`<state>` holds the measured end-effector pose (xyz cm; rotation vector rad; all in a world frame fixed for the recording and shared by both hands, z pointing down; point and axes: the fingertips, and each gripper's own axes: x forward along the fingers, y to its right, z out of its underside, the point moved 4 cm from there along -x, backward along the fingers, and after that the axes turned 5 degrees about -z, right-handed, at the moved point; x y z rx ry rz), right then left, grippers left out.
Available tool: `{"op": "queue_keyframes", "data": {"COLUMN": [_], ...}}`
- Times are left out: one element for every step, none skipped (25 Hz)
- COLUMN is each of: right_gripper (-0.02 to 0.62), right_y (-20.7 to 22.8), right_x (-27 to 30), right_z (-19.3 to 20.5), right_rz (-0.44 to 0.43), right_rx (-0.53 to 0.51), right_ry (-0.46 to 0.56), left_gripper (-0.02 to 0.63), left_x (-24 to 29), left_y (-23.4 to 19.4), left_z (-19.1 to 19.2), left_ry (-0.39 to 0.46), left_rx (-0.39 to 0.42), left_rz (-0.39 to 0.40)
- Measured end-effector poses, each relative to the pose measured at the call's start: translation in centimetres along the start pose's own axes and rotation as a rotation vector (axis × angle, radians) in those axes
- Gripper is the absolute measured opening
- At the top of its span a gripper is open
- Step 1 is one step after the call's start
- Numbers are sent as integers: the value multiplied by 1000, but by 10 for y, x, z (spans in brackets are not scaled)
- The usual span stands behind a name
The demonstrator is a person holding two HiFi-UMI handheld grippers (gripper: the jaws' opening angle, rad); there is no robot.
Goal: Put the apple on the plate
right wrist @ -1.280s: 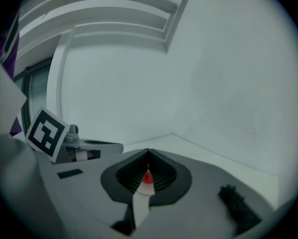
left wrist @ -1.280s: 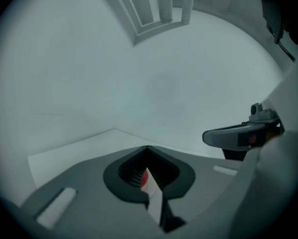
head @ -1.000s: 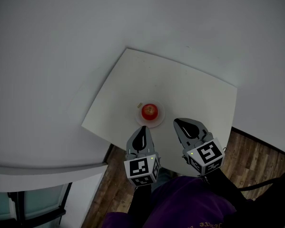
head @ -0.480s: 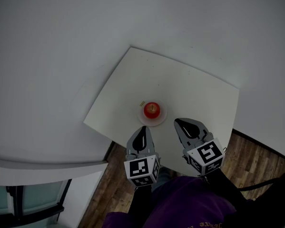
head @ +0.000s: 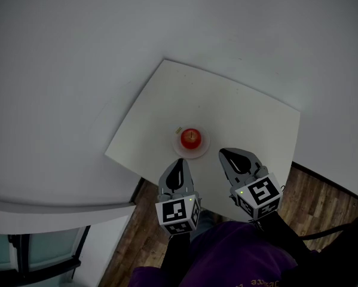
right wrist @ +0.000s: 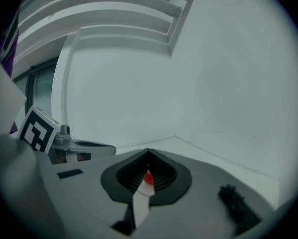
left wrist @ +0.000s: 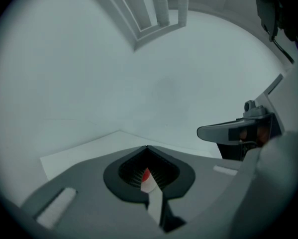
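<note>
- On the white desk (head: 250,118), near its front edge, the red apple (head: 190,138) sits in the middle of the small plate (head: 180,150). To my eye the job looks done.
- The left gripper (head: 179,163) and the right gripper (head: 226,156) hover at that front edge, near the plate but touching neither it nor the apple.
- Each has its fingers clenched together on nothing. Each gripper's own view shows the apple only as a red sliver far beyond the slit.
- The risk is the short gap. A careless push forward with either tip could knock the plate, roll the apple off, or slide both towards the edge and the wooden floor (head: 322,202).
- Grabbing the apple again would undo a finished placement.
</note>
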<state>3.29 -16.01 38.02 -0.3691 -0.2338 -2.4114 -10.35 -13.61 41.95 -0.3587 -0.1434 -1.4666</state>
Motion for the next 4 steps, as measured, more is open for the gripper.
{"op": "queue_keyframes", "data": {"right_gripper": [9, 9, 9, 9], "right_y": [0, 0, -1, -1], "right_x": [0, 1, 1, 1], "right_z": [0, 0, 0, 0], "right_rz": [-1, -2, -3, -4], "right_rx": [-1, -2, -2, -3], "right_ry": [-1, -2, -3, -3], "left_gripper": [8, 8, 8, 8], "left_x": [0, 0, 0, 0], "left_y": [0, 0, 0, -1], "left_z": [0, 0, 1, 1], "left_ry": [0, -1, -1, -2], "left_rx": [-3, -4, -3, -1], "left_rz": [2, 2, 2, 1]}}
